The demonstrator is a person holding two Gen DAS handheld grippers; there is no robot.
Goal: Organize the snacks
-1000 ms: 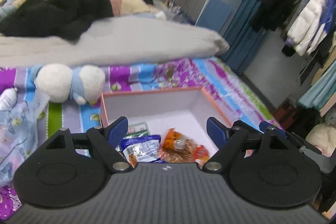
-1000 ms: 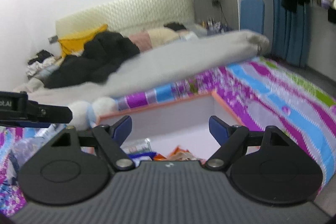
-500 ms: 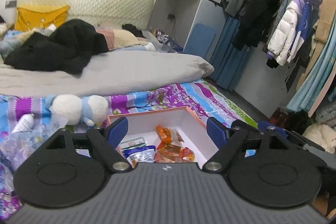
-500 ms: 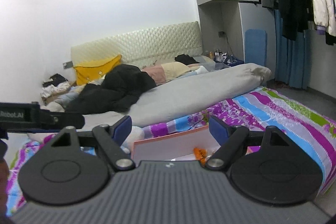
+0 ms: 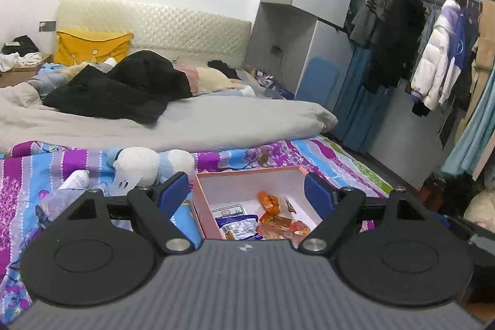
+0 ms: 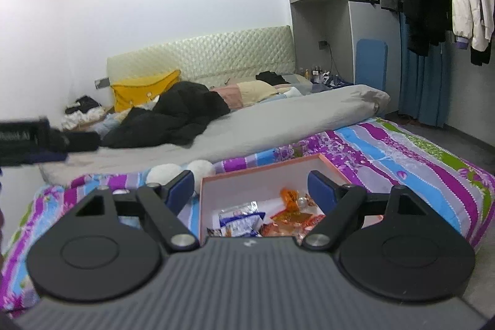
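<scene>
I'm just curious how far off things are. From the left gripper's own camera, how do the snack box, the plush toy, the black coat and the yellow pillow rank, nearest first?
1. Snack box: just ahead of the left gripper, between its open fingers.
2. Plush toy: slightly beyond, to the left.
3. Black coat: farther back on the grey quilt.
4. Yellow pillow: farthest, against the headboard.

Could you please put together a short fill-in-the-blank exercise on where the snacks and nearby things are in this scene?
1. The snack packets lie inside an open ____ with pink walls.
2. The plush toy lies on the bedspread to the ____ of the box in the left wrist view.
3. The pillow against the headboard is ____ in colour.
4. The jaws of the left gripper and the right gripper both stand ____, holding nothing.

Missing words: box; left; yellow; open
</scene>
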